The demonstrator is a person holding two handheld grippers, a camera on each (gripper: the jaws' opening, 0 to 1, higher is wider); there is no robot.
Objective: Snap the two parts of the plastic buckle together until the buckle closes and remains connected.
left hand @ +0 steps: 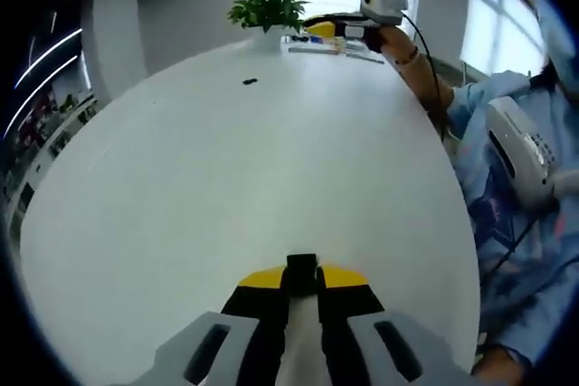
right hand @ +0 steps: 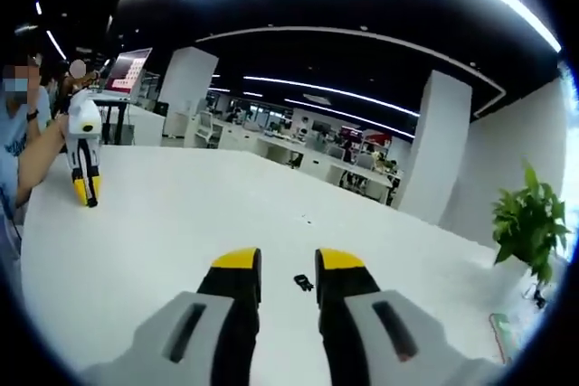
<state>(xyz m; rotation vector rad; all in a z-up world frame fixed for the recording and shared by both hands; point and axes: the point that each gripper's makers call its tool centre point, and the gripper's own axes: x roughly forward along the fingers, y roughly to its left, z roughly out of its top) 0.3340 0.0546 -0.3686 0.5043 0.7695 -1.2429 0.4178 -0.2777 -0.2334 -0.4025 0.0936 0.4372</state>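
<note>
White table (left hand: 226,178) broad and bare, good open ground for the job; left gripper (left hand: 302,279) clamped on one black buckle half (left hand: 302,270); right gripper (right hand: 288,279) open narrowly — other buckle piece (right hand: 303,282) lying just ahead, unheld.

1. The left gripper view sits low over the white table (left hand: 226,187), looking across it toward a potted plant (left hand: 268,8) and bright windows.
2. The right gripper view looks from higher up, over the table toward an open office hall.
3. Both views share the table, the plant and the small black buckle part (right hand: 303,282) (each also catches the opposite gripper).
</note>
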